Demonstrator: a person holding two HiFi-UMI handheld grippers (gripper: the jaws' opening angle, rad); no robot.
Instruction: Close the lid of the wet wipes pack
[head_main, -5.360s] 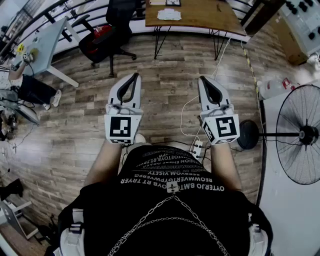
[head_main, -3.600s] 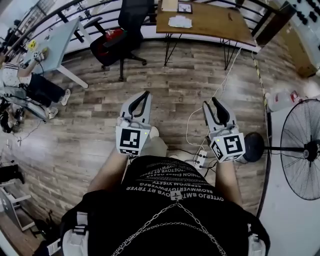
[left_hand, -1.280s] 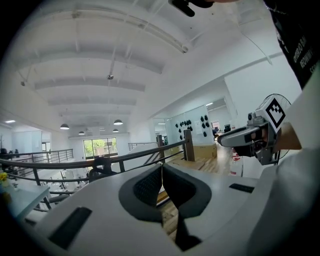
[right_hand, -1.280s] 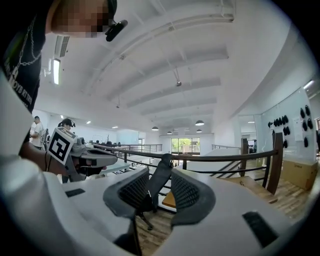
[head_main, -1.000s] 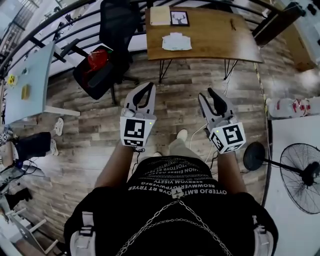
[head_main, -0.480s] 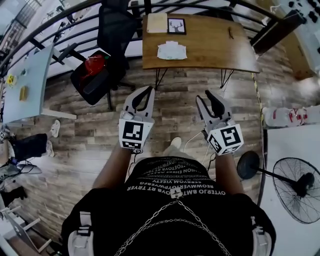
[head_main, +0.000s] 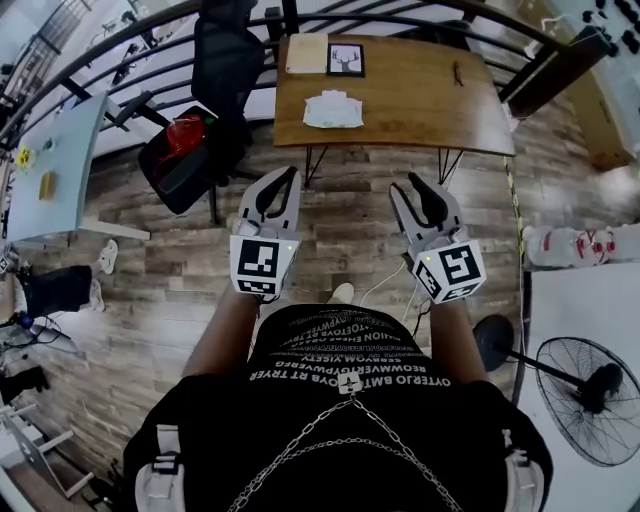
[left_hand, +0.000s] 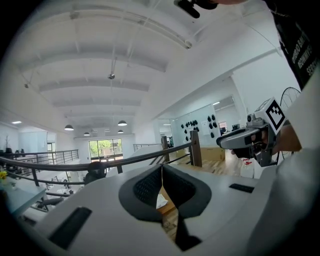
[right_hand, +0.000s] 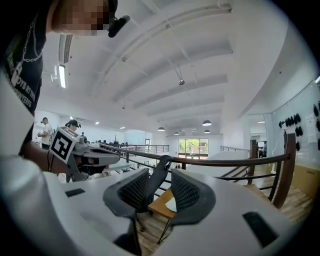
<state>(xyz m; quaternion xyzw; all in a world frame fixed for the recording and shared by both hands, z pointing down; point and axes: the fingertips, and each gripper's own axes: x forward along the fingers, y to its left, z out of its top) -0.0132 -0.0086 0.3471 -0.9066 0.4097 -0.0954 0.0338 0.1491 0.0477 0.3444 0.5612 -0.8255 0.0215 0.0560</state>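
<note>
The white wet wipes pack (head_main: 333, 110) lies on a wooden table (head_main: 420, 95) ahead of me; whether its lid is up I cannot tell from here. Both grippers are held in the air short of the table, level and side by side. My left gripper (head_main: 290, 173) has its fingertips touching, with nothing in them. My right gripper (head_main: 415, 186) has its jaws apart and empty. In the left gripper view the pack (left_hand: 161, 200) shows through the gap under the left gripper's (left_hand: 161, 167) tips. In the right gripper view the pack (right_hand: 171, 204) lies beyond the right gripper (right_hand: 161, 176).
A framed picture (head_main: 346, 60), a pale board (head_main: 306, 53) and a pen (head_main: 457, 72) also lie on the table. A black office chair (head_main: 200, 130) with something red stands left of it. A fan (head_main: 590, 400) and white bags (head_main: 570, 245) stand at the right.
The table with the pack has come closer and lower in the head view. Both grippers have travelled forward toward it, jaws unchanged.
</note>
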